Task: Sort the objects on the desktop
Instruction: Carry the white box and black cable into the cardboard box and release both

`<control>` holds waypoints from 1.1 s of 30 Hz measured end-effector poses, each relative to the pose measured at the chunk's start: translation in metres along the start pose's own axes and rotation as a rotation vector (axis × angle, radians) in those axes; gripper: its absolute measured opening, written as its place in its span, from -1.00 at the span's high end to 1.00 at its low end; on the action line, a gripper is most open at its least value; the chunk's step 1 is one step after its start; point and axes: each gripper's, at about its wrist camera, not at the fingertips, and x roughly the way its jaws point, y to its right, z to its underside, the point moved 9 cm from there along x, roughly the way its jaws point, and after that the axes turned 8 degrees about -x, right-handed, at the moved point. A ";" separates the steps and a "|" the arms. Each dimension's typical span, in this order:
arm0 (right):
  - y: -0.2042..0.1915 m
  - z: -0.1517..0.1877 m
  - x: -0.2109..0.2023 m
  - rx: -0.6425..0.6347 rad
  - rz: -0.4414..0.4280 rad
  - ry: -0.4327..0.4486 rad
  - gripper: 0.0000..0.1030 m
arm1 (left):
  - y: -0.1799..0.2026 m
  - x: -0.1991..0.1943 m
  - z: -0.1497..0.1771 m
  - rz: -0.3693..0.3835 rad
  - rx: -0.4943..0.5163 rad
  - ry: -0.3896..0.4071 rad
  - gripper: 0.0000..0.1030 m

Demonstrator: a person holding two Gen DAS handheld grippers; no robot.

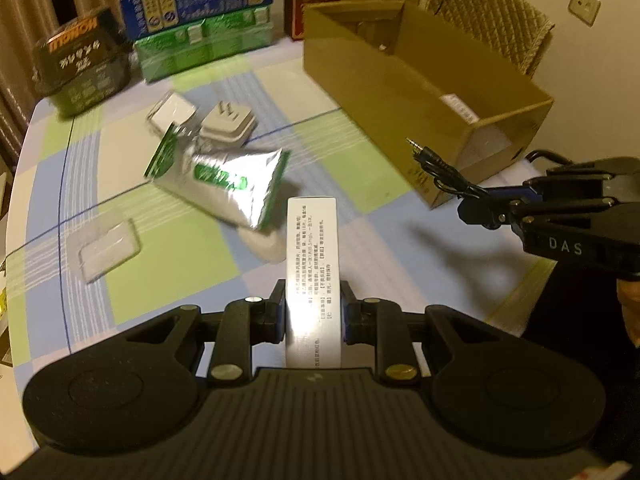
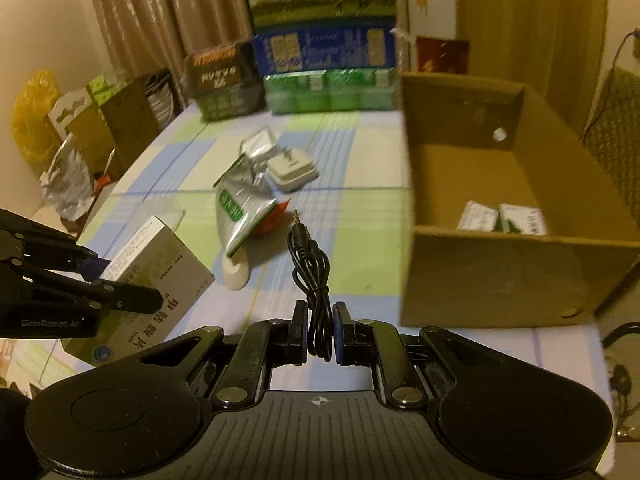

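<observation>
A: Status on both grippers?

B: Left gripper [image 1: 313, 316] was clamped on a white medicine box [image 1: 313, 276], held off the table, long side running forward between the pads. Right gripper [image 2: 320, 330] was pinched on a black audio cable [image 2: 310, 272], folded bundle between the fingers, plug tip pointing away from the camera.

A: Container?

B: Open cardboard box [image 2: 480, 276] sat on the right side of the checked tablecloth [image 2: 360, 208]. Right wrist view showed two small white-and-green packets [image 2: 502, 218] lying on its floor near the front wall. Rest of the floor looked bare brown; the far corners were too dim to tell. A small round hole was visible in the back wall.

A: Held items relative to the box?

B: Both outside it. Cable hung just left of the box's near wall, above the cloth. Medicine box was further left, well apart from the box.

A: What was on the table?

B: Crumpled silver pouch [image 1: 224, 184] with green print mid-table, a white plug adapter [image 1: 228, 124] just behind it, a clear plastic case [image 1: 108, 250] to the left. Stacked blue and green cartons [image 1: 200, 20] at the far edge. Picture was motion-blurred, so print was unreadable.
</observation>
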 end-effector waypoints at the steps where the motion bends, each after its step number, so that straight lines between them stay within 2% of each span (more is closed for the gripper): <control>1: 0.003 -0.001 -0.005 0.002 0.007 0.007 0.83 | 0.006 -0.002 -0.003 0.007 0.000 0.006 0.61; 10: 0.049 -0.007 -0.040 0.041 0.070 0.057 0.83 | 0.062 -0.012 -0.031 0.064 0.038 0.048 0.61; 20: 0.101 -0.013 -0.064 0.072 0.137 0.088 0.83 | 0.113 -0.011 -0.069 0.088 0.075 0.078 0.61; 33: 0.153 -0.026 -0.070 0.080 0.196 0.092 0.83 | 0.155 -0.002 -0.114 0.118 0.086 0.099 0.61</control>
